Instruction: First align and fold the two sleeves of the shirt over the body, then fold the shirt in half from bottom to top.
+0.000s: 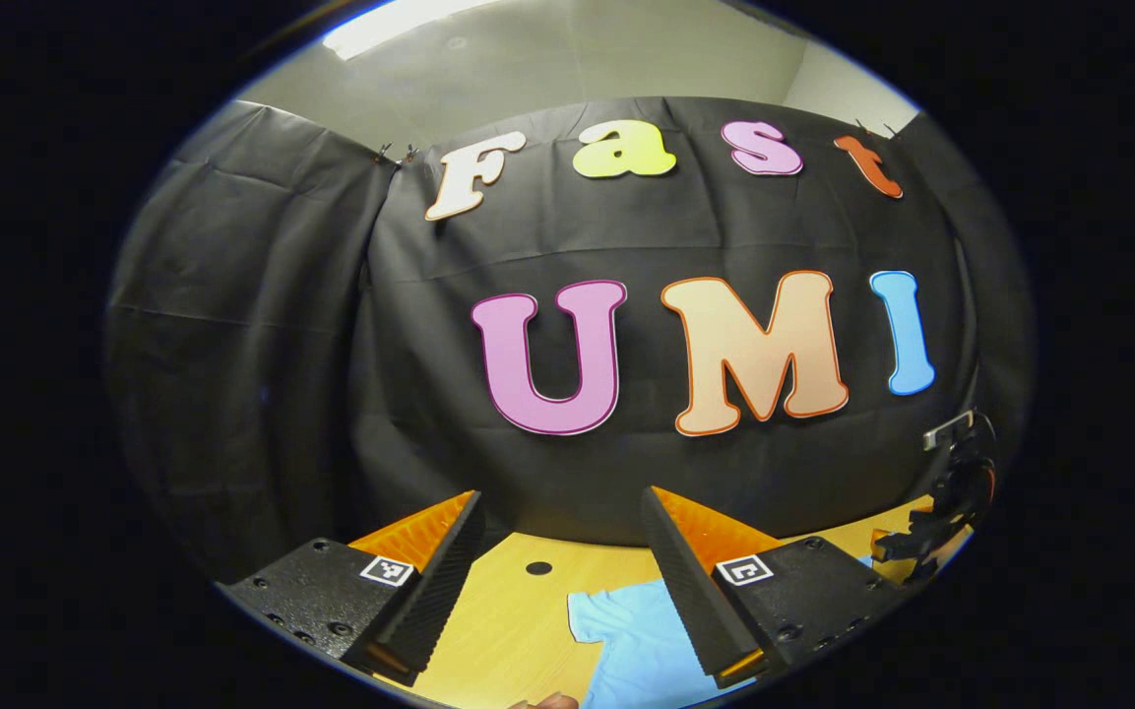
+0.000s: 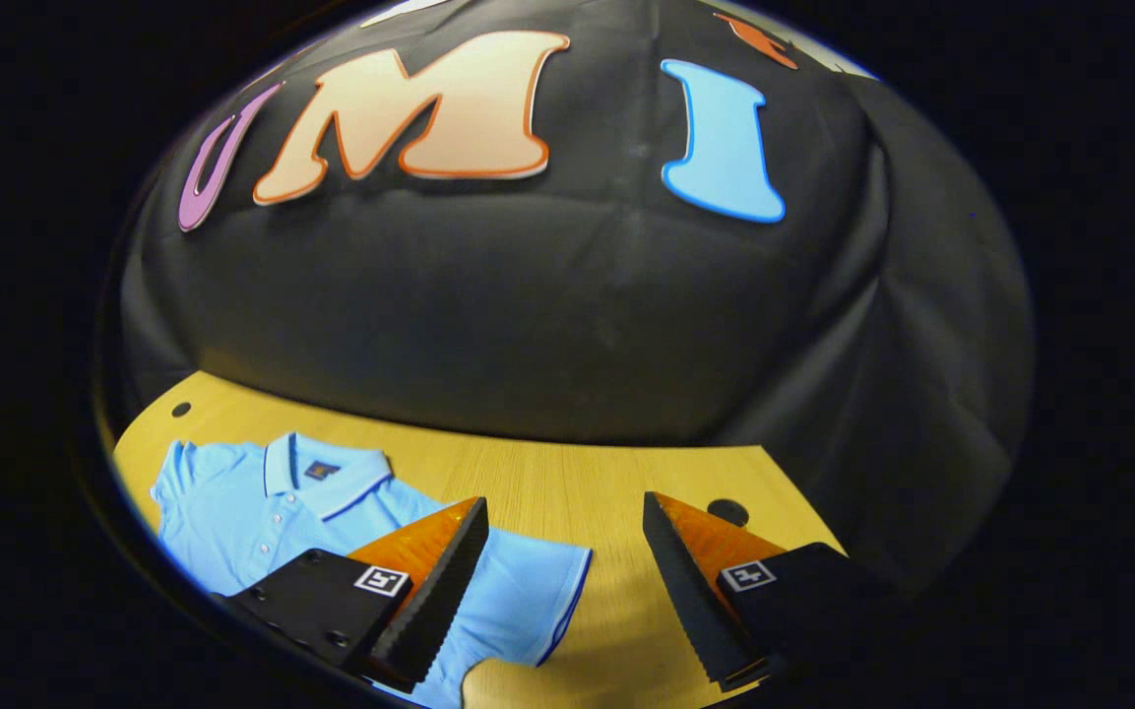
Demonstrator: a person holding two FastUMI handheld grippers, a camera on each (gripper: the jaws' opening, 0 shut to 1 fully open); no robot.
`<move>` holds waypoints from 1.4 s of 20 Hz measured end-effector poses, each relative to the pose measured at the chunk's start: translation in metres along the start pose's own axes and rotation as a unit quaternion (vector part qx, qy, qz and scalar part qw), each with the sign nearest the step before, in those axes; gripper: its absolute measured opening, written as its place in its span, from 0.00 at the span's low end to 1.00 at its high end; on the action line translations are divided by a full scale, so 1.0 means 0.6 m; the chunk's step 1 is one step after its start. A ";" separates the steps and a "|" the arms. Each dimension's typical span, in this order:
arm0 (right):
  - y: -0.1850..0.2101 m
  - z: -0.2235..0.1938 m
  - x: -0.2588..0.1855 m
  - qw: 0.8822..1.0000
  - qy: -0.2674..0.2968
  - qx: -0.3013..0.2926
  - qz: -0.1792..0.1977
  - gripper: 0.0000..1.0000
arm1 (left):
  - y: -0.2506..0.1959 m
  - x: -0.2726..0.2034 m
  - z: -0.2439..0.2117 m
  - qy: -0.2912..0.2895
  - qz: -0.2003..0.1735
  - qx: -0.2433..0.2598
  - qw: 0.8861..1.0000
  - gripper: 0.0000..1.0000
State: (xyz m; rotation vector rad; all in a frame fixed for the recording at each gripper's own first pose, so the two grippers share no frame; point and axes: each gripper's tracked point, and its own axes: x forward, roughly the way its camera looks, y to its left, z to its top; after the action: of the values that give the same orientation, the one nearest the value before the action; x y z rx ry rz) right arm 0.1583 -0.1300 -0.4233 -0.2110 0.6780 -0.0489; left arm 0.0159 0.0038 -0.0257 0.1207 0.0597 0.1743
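Lying flat on the wooden table [image 2: 567, 473], one light blue polo shirt [image 2: 242, 507] is seen at the lower left of the right gripper view, its collar toward the top of the frame and the placket running down its middle. One short sleeve [image 2: 537, 601] is spread out toward the centre of the frame, its edge trimmed with a darker line. The right gripper [image 2: 564, 591] is held above the table at the bottom of that view, its two fingers spread wide with nothing between them — one finger [image 2: 434, 591] is seen over the sleeve, the other over bare wood. Two round holes are counted in the tabletop: one [image 2: 180, 408] at the left edge beside the shirt's shoulder, one [image 2: 727, 512] at the right, just above the other finger.

In the left gripper view, the left gripper [image 1: 562, 581] is shown at the bottom of the frame, its two fingers likewise wide apart and empty. Between them a corner of the shirt [image 1: 636, 635] with one sleeve is seen on the table [image 1: 498, 611] — one round hole [image 1: 538, 568] lies near it. The other gripper [image 1: 941, 512] is seen at the right edge of the frame, above the table.
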 end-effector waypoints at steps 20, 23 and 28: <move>0.039 -0.178 0.071 0.991 0.120 0.057 0.031 0.66 | -0.030 0.009 -0.046 0.039 0.006 0.021 0.999 0.94; 0.057 -0.178 0.074 0.993 0.109 0.042 0.030 0.16 | -0.035 0.010 -0.046 0.040 0.002 0.023 0.999 0.94; 0.077 -0.153 0.067 0.990 0.104 0.084 0.050 0.02 | -0.024 0.011 -0.053 0.043 0.008 0.020 0.999 0.94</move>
State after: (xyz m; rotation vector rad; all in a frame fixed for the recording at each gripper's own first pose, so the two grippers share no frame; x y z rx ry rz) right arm 0.1310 -0.1054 -0.5272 -0.0091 0.8874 -0.0309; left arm 0.0223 -0.0055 -0.0596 0.1538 0.1473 0.1940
